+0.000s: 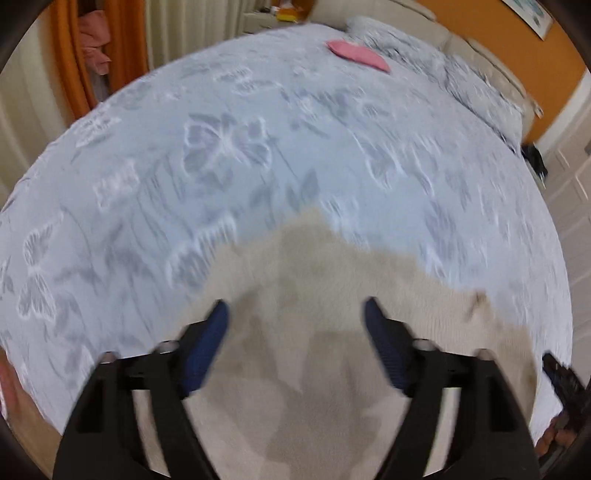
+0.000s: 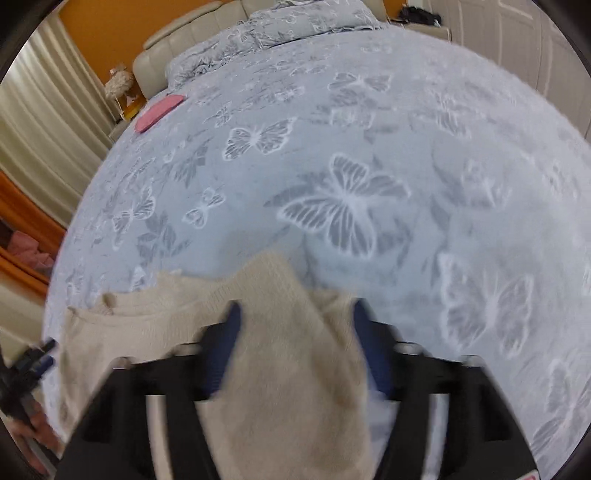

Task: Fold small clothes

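Here, cream knit garment [image 1: 332,302] rumpled on bedspread [image 1: 258,155]; both tools spread.

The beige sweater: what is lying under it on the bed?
Around the beige sweater only the butterfly-print bedspread shows, so it seems to rest on that. Whatever lies beneath the knit is covered and cannot be seen.

Butterfly-print grey bedspread [image 2: 369,147], cream padded headboard [image 2: 192,33], orange wall [image 2: 110,22], cream curtains [image 2: 40,122], white doors [image 2: 517,40]
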Available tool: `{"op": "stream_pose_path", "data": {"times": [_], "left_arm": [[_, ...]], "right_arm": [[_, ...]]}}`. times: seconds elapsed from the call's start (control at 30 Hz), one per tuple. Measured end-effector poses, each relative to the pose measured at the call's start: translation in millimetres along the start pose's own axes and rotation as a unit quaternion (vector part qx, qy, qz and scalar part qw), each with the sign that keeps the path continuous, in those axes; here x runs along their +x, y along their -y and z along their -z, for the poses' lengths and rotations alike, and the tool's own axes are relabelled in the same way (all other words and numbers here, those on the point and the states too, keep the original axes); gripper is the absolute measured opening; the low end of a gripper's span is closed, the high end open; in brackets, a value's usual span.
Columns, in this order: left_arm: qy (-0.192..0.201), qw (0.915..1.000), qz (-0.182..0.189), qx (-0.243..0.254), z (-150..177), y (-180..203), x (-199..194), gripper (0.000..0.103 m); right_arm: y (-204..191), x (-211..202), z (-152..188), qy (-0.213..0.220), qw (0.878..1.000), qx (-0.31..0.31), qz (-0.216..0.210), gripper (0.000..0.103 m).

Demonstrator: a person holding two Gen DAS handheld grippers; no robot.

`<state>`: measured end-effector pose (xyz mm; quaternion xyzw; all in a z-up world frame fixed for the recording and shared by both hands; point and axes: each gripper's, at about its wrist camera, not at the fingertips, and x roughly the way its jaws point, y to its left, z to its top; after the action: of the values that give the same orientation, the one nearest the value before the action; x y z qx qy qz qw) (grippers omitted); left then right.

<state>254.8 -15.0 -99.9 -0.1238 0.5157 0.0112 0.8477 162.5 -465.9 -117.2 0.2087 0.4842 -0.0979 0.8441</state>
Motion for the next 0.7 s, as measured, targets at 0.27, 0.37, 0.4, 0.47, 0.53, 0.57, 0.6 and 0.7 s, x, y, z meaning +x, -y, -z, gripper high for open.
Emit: {"op": "stream_pose_path", "data": {"times": [0.27,0.37,0.4,0.47,0.53,0.57,0.6,0.7], "left_arm": [[-0.07,0.9974,0.012,-0.005,-29,-13,60,0.018],[-0.067,0.9978,-0.004,0.0,-33,-13,65,0.017],[-0.071,0.9974,-0.006,-0.006,-33,-16,72,0.018],[-0.069,0.9975,-0.012,-0.013,-36,-15,79,0.023],[-0.072,0.9972,-0.018,-0.009,-38,-12,80,0.027],[-0.076,0.997,-0.008,-0.013,-41,-14,77,0.032],[-0.074,0.997,0.006,-0.019,-41,-16,72,0.034],[-0.043,0.9987,0.015,-0.022,-30,-32,37,0.058]], "right_arm": [[-20,32,-13,-0.014,0.999,-0.006,-0.039,0.007],[7,35,-17,0.0,0.999,0.039,-0.018,0.007],[15,47,-15,-0.018,0.999,0.046,-0.007,0.007],[22,72,-7,-0.055,0.998,0.035,0.01,0.007],[13,58,-10,-0.041,0.999,0.017,0.009,0.01],[11,51,-11,-0.034,0.999,0.02,0.002,0.012],[6,35,-10,-0.015,1.0,0.017,-0.001,0.013],[-14,-11,3,0.035,0.999,-0.02,0.008,0.018]]}}
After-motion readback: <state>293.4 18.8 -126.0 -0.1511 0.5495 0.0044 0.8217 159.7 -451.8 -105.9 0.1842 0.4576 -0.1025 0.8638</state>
